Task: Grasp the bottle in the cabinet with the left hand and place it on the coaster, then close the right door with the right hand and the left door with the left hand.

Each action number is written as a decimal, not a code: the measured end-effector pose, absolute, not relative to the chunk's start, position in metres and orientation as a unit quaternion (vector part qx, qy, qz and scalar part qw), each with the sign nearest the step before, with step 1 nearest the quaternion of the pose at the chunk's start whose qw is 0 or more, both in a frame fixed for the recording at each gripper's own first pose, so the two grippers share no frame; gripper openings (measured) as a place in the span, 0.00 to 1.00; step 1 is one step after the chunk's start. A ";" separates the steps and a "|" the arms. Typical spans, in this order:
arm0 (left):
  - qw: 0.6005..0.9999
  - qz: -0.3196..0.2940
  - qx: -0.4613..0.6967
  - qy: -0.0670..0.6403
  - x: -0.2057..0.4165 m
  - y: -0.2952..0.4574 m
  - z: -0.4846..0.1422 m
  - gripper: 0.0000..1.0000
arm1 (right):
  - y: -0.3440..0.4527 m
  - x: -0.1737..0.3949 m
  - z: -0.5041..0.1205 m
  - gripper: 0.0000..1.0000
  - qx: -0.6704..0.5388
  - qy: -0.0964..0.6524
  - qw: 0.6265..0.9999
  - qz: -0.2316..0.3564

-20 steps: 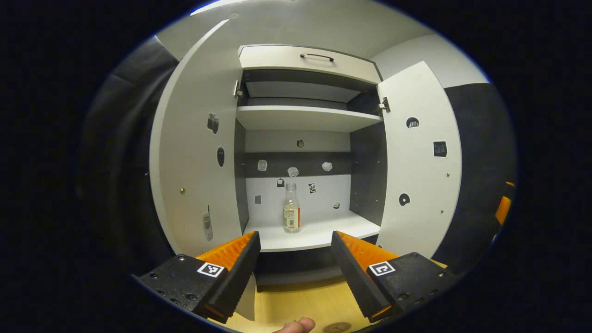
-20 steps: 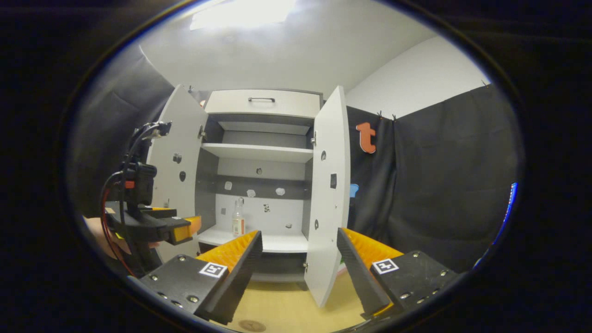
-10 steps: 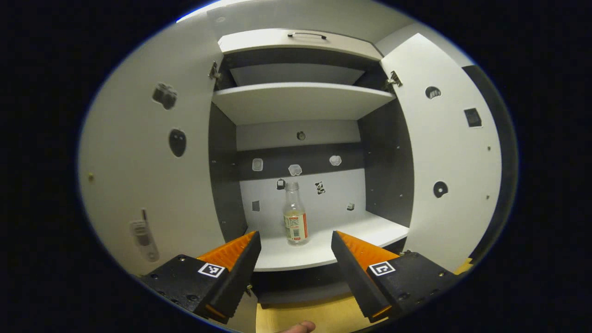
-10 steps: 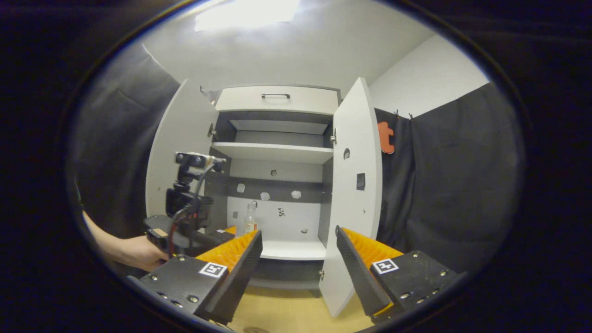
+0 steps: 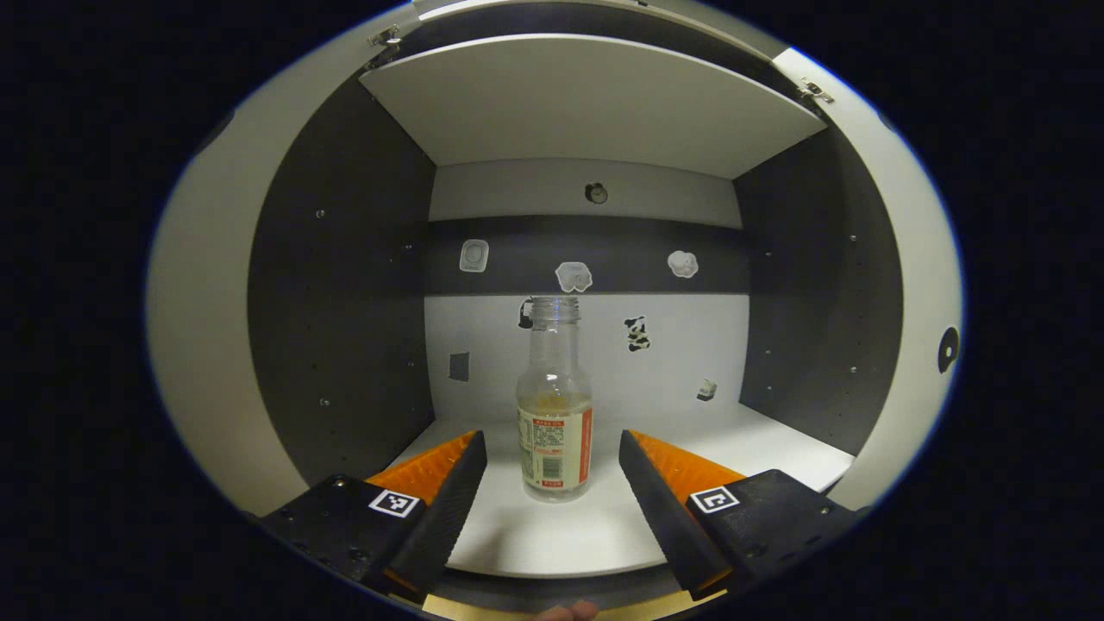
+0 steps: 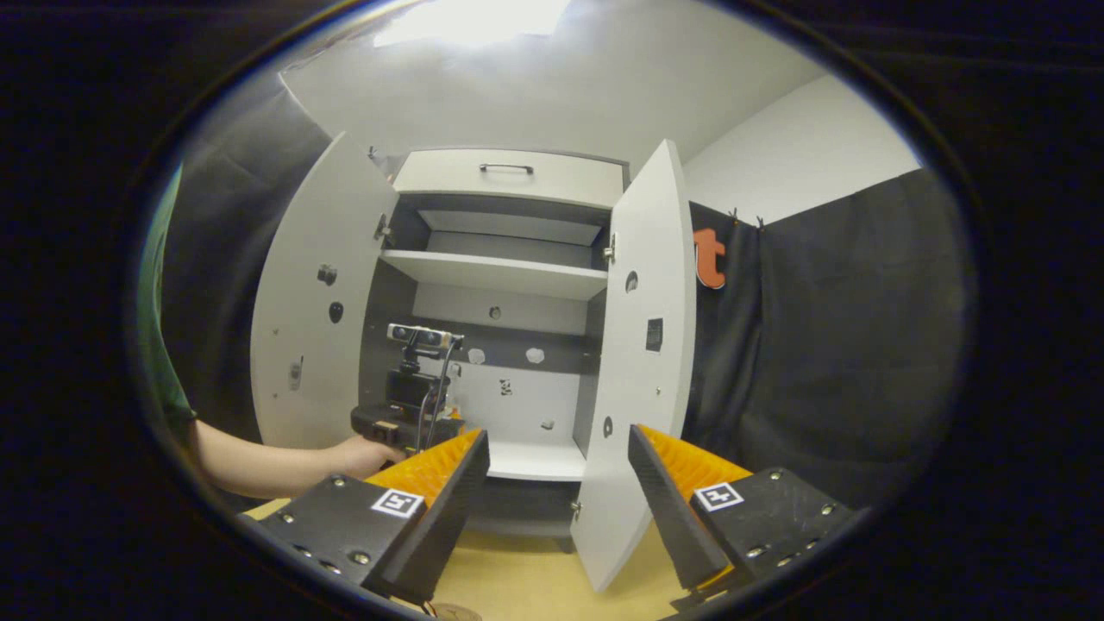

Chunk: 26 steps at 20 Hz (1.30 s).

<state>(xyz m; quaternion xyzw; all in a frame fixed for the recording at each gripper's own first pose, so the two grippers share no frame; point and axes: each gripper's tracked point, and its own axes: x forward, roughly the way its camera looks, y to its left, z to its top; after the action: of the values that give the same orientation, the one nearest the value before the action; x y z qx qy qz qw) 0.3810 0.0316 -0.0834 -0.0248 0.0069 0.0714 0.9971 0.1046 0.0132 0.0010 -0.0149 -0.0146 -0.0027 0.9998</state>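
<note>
In the left gripper view, the bottle (image 5: pixel 554 401) stands upright on the cabinet's lower shelf (image 5: pixel 742 444), just ahead of the left gripper (image 5: pixel 552 470) and lined up with the gap between its spread fingers, which do not touch it. The bottle is clear, uncapped, with a little pale liquid and a label. Small stickers (image 5: pixel 573 276) dot the back wall.

In the right gripper view, the right gripper (image 6: pixel 559 470) hangs released, well back from the cabinet (image 6: pixel 504 259). Both the left door (image 6: pixel 315 302) and the right door (image 6: pixel 642 345) stand open. A hand (image 6: pixel 366 454) holds the left gripper at the lower shelf.
</note>
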 end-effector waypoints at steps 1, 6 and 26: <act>0.997 0.075 -0.021 0.009 0.391 0.033 -0.086 0.98 | 0.014 0.100 -0.001 0.96 -0.007 -0.015 1.000 0.001; 0.995 0.094 -0.023 0.015 0.432 0.043 -0.095 0.98 | 0.004 0.087 -0.007 0.97 0.031 -0.005 0.999 -0.018; 0.996 0.064 -0.038 0.046 0.373 0.039 -0.065 0.79 | -0.058 -0.088 -0.006 0.98 0.054 -0.022 0.988 -0.146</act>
<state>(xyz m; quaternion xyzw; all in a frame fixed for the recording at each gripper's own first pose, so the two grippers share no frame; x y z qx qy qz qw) 0.3729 0.0386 -0.0651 -0.0378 0.0456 0.0639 0.9962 -0.0885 -0.0584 -0.0065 0.0541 -0.0220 -0.1457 0.9876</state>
